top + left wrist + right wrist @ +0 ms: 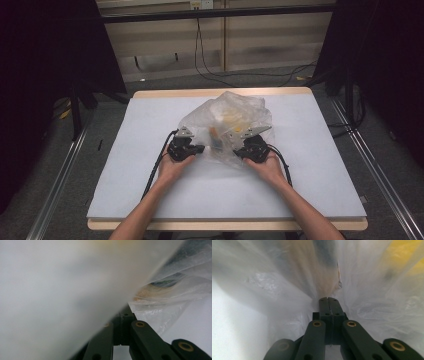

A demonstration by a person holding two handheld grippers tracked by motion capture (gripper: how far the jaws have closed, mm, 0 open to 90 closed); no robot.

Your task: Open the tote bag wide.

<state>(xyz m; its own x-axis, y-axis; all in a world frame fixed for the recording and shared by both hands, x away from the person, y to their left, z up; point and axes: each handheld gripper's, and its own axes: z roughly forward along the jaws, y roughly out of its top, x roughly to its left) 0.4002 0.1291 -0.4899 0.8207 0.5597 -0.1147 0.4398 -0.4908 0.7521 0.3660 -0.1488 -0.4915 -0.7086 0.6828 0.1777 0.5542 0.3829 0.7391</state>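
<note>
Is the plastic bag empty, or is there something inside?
Not empty: the clear plastic bag holds yellow and orange items, seen through the film; what they are, cannot tell.

Crumpled clear plastic bag (227, 125) – yellow and orange items inside – mid-table, far half.

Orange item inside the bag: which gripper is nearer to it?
Left. The left gripper is just beside the orange item at the plastic bag; the right gripper is farther off on its other side.

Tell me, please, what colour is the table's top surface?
Pale grey-blue table surface, with a light wooden edge, clearest in the high view.
</note>
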